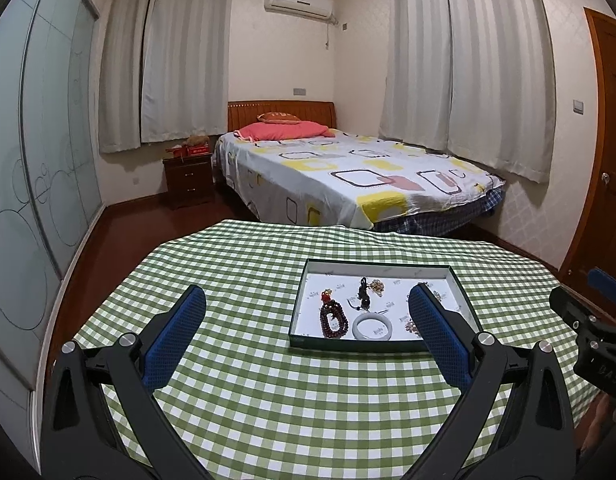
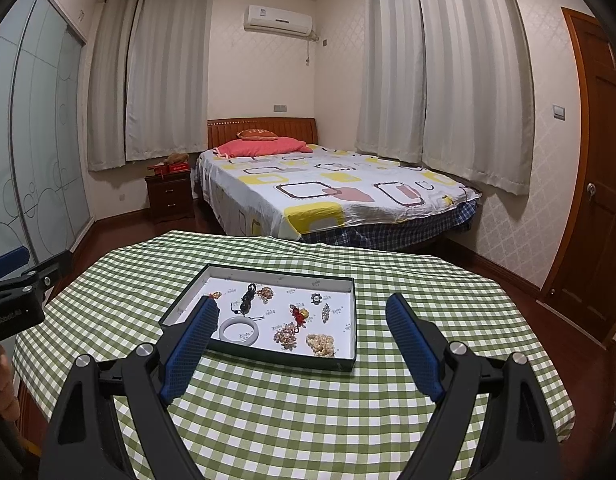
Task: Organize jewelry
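A shallow dark-rimmed tray (image 1: 377, 262) (image 2: 282, 273) with a white floor lies on the green checked table. In it lie a pale jade bangle (image 1: 372, 327) (image 2: 240, 331), dark red prayer beads (image 1: 333, 319), a black cord pendant (image 1: 363, 294) (image 2: 247, 300), a red and gold charm (image 2: 300, 314), pearl clusters (image 2: 320, 345) and a small brooch (image 2: 316, 298). My left gripper (image 1: 308, 305) hovers open before the tray's near left side, nothing between its blue pads. My right gripper (image 2: 302, 312) hangs open above the tray's near edge, holding nothing.
The green checked tablecloth (image 1: 248, 364) (image 2: 407, 280) covers a round table with bare cloth around the tray. Beyond it stand a bed (image 1: 347, 176), a dark nightstand (image 1: 190, 178), a glass wardrobe on the left and a wooden door (image 2: 595, 184) on the right.
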